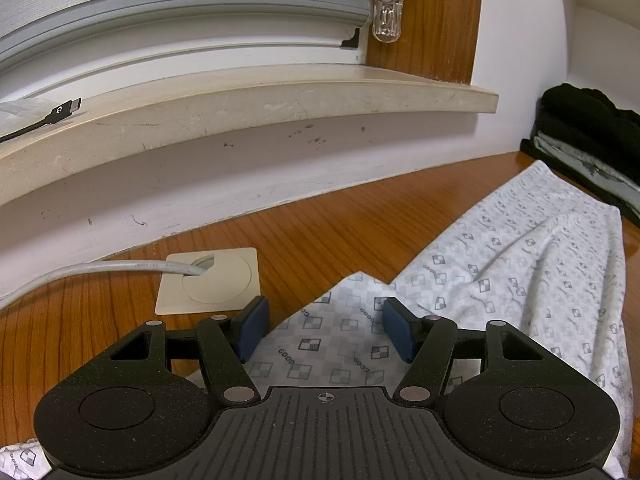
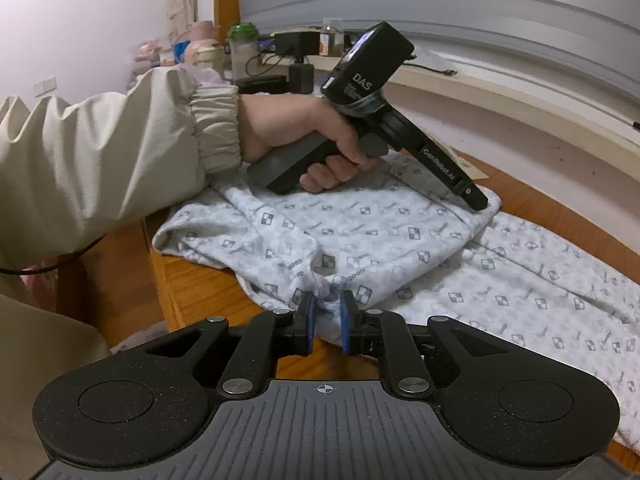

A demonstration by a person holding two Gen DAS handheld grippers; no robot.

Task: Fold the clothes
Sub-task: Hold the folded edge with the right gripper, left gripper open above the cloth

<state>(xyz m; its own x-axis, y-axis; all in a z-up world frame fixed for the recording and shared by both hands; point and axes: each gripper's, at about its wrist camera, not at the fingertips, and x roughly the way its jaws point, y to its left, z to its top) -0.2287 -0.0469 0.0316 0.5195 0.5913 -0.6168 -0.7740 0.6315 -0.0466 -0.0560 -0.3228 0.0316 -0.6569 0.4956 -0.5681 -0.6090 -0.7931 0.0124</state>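
A white garment with a small grey check print (image 2: 360,232) lies on the wooden table (image 2: 192,284), its upper part folded over onto the rest. My right gripper (image 2: 327,318) is shut on a bunched bit of the fold's near edge, which sits between the blue pads. In the right wrist view a hand in a beige sleeve (image 2: 304,132) holds my left gripper (image 2: 474,198), whose tip rests on the fold's far corner. In the left wrist view my left gripper (image 1: 326,328) is open, its blue pads (image 1: 254,328) wide apart over the flat garment (image 1: 520,264).
A beige cable plate with a grey cable (image 1: 208,280) sits in the table just left of the left gripper. A stack of folded dark clothes (image 1: 588,136) lies at the far right. The window sill (image 1: 240,108) behind holds a black cable; bottles and clutter (image 2: 244,52) stand further along.
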